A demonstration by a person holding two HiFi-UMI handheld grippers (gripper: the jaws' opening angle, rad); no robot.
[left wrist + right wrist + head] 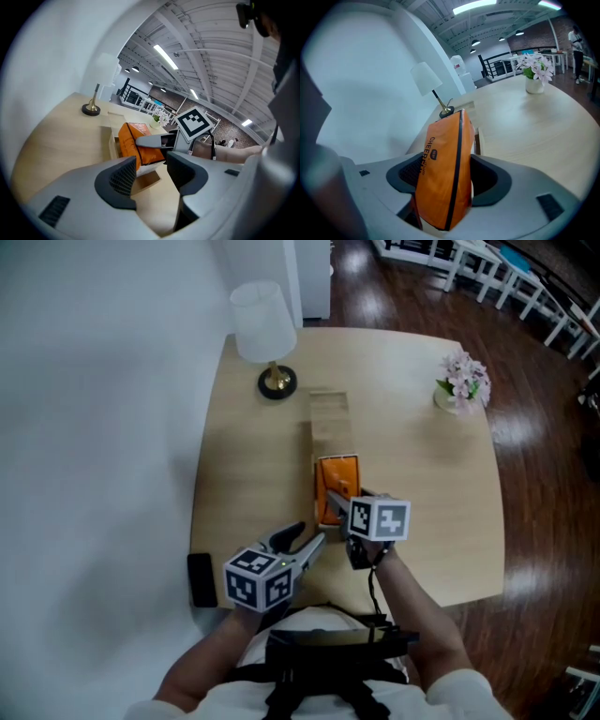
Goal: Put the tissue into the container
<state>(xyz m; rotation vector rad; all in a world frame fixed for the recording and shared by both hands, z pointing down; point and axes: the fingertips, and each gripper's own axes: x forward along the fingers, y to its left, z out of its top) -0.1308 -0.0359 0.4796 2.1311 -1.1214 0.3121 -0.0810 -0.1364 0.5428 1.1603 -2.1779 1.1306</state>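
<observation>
The orange tissue pack [337, 486] stands on edge over the near end of the long wooden container [328, 423] in the middle of the table. My right gripper [345, 505] is shut on the pack's near end. In the right gripper view the pack [443, 173] fills the gap between the pads, with the container's wall [477, 141] just behind it. My left gripper [309, 538] hovers open just left of the right one, nothing between its fingers. The left gripper view [152, 171] looks at the pack [133, 143] and the container [112, 138] from the side.
A white lamp [264, 334] stands at the table's far left, right behind the container. A small vase of pink flowers [462, 381] sits at the far right. A black flat object [201, 579] lies at the near left edge. Dark wooden floor surrounds the table [422, 502].
</observation>
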